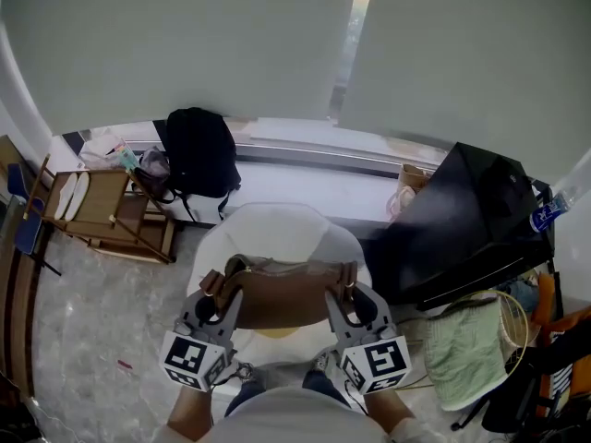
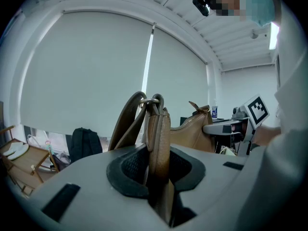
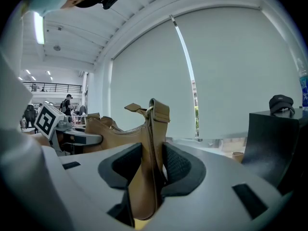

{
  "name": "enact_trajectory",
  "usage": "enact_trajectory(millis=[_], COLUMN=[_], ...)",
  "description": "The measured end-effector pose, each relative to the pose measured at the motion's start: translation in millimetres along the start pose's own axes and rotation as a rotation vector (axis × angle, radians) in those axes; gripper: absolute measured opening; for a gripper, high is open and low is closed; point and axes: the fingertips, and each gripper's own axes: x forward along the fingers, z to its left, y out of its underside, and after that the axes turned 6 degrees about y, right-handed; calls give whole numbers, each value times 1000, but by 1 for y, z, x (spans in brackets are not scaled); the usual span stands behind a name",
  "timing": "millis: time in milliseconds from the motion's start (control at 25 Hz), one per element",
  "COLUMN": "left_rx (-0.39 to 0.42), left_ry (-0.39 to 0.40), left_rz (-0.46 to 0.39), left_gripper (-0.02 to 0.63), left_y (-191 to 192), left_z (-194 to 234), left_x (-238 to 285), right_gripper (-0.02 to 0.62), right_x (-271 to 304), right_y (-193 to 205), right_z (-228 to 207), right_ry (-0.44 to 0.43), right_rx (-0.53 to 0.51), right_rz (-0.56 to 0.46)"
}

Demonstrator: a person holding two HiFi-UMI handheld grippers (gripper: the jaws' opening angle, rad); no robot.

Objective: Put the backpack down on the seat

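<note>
Closest in, below the person's arms, the left gripper (image 1: 218,295) and the right gripper (image 1: 343,295) each carry a cube with black-and-white square markers, and each is clamped on one end of the brown backpack (image 1: 282,293). The left gripper view shows its jaws closed tight on a leather strap tab just under a metal ring (image 2: 150,100). The right gripper view shows its jaws pinching the other end's tab, set a little wider. The backpack hangs between them over the front of the white seat (image 1: 277,227). Whether its bottom touches the seat yet cannot be told. It looks like soft, grainy leather. The top edge dips between the two holds, so it will likely sag and flop once let go. It seems fairly light, and the end tabs are the firm places to hold. A black backpack (image 1: 198,150) leans on the window ledge beyond. No brand or words can be read. A bottle (image 1: 548,213) at the right has a blue label too small to read.
</note>
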Motion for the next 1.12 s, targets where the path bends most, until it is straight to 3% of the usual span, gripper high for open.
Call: enact_trajectory(millis=[1120], left_rx=[-61], left_ry=[-54], left_rz=[84], left_gripper=[95], left_y=[101], left_z=[28], left_x=[64], right_gripper=[158], right_x=[64], right_y=[108], right_z=[-35], right_ry=[5], right_rx=[41], right_rz=[79])
